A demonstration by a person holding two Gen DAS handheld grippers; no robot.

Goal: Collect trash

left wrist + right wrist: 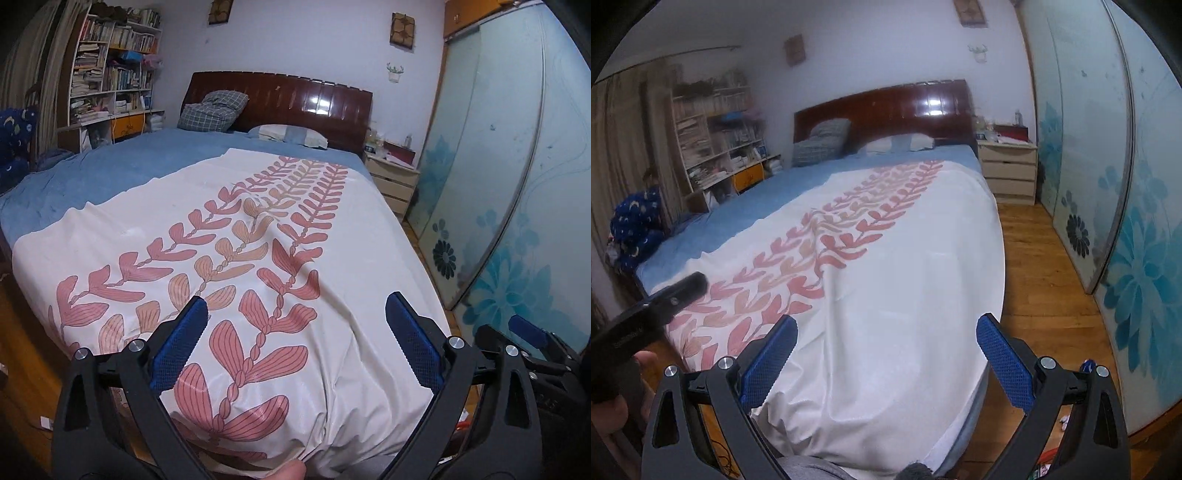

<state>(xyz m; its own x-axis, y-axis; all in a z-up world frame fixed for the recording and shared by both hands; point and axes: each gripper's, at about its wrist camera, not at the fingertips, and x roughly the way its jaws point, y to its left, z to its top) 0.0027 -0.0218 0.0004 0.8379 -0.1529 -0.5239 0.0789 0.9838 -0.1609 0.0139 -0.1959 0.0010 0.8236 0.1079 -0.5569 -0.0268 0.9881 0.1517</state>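
Loomed ahead: wide bed under white leaf-patterned cover [258, 258], glossy dark wooden headboard [288, 99], pale bedside drawers [1010, 173]. Held above its foot, left gripper [295, 314] and right gripper [886, 328], blue pads spread apart, empty. Glimpsed on wooden floor below right gripper, small crumpled white scraps [1063, 422], possibly trash.

Dim, bluish, fisheye-warped, headboard [295, 99] glare

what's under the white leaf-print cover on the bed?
A blue bedsheet shows beyond the white leaf-print cover's left and headboard-side edges. Whatever lies beneath the cover's middle is hidden; no trash is visible on top.
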